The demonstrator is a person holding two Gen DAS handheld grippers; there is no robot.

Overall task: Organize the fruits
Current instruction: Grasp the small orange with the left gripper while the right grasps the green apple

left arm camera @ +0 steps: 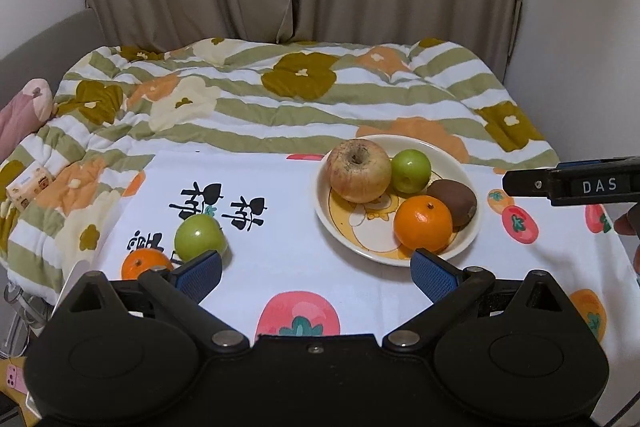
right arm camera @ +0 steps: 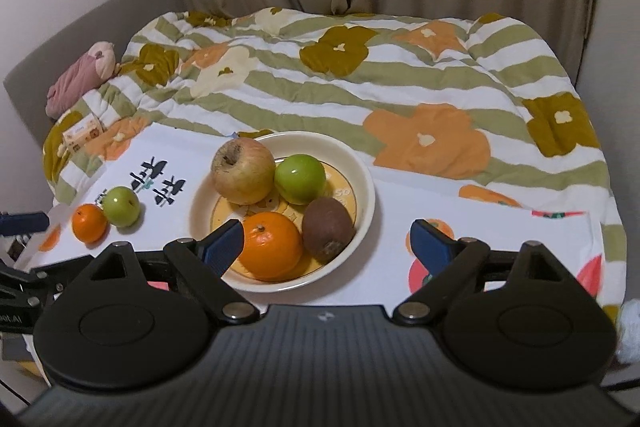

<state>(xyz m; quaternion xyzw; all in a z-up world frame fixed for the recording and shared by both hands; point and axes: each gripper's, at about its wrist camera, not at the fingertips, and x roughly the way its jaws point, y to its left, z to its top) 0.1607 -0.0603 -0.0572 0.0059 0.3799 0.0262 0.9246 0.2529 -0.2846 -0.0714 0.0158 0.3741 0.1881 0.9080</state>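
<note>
Both claws are hanging spread and empty: my left claw (left arm camera: 316, 267) over the white fruit-print cloth (left arm camera: 304, 267), my right claw (right arm camera: 328, 239) just before the cream ceramic bowl (right arm camera: 366, 187). Sitting in that bowl are a blotchy red-yellow apple (right arm camera: 243, 171), a green apple (right arm camera: 300, 179), a brown kiwi (right arm camera: 327, 229) and an orange (right arm camera: 272, 246). Lying touching on the cloth, well left of the bowl, are a second green apple (left arm camera: 199, 237) and a small orange (left arm camera: 145, 263).

Showing black housings with round caps, silver pivot screws, linkage arms, blue textured pads (left arm camera: 199, 273) on left gripper (left arm camera: 316, 273) and right gripper (right arm camera: 328, 241); displaying "DAS" lettering.
</note>
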